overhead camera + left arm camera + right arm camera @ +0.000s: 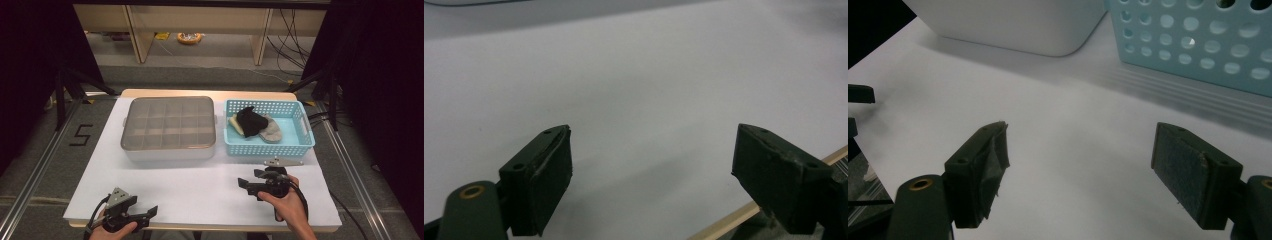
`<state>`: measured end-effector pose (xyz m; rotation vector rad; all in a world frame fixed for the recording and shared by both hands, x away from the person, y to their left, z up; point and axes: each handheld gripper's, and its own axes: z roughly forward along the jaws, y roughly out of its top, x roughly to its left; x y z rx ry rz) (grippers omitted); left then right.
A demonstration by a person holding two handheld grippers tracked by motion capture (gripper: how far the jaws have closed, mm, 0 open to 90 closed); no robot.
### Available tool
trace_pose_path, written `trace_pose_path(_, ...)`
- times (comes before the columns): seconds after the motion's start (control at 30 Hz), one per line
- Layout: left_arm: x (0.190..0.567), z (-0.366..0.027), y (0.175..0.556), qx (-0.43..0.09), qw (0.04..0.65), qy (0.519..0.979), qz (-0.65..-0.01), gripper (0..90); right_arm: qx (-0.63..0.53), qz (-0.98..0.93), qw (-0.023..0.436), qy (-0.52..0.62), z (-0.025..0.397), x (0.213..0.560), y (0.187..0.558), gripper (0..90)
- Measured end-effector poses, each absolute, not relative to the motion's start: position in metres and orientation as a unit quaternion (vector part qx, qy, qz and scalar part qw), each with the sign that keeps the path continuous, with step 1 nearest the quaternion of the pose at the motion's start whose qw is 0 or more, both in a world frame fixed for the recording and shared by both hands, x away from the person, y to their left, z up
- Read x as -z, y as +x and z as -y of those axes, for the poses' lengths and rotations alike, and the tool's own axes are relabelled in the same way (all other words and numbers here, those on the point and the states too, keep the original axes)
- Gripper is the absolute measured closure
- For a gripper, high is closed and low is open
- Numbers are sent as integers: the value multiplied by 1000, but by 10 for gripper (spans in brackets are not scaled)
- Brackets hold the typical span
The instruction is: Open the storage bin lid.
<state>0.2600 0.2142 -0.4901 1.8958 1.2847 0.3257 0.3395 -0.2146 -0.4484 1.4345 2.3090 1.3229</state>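
Both grippers idle at the near edge of the white table (210, 185). Left gripper (145, 214) at 7 o'clock, jaws spread wide over bare tabletop, holding nothing. Right gripper (246, 184) at 5 o'clock, jaws also wide and empty, aimed toward 10 o'clock at the gap between the two containers.

Targets as I read it: socks in the blue basket (305, 131) at 1 o'clock. Black sock (250, 121) is piled on top, grey sock (272, 131) beside it, cream sock (235, 123) partly under the black. The divided organizer box (127, 145) at 11 o'clock looks empty, so I judge nothing is sorted yet.

My plan for the step:
- Swing the right gripper toward 1 o'clock, lift over the basket's near wall before descending.
- Take the black sock first, since it's on top. Pinch a raised fold, not the flat part, so the jaws don't catch the sock beneath.
- Lift straight up, check nothing else is dragged along.
- Keep left clear until needed.
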Motion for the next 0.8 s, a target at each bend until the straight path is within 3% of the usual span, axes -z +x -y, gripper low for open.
trace_pose_path(0.33, 490, -216, 261, -133, 400, 750, -510, 157, -439, -771, 55, 458, 201, 441, 350, 245)
trace_pose_path(0.7, 476, -234, 271, -142, 429, 710, -540, 157, -445, -778, 48, 442, 188, 432, 363, 270)
trace_pose_path(0.8, 471, -243, 283, -119, 439, 704, -546, 158, -456, -773, 35, 439, 184, 427, 370, 297)
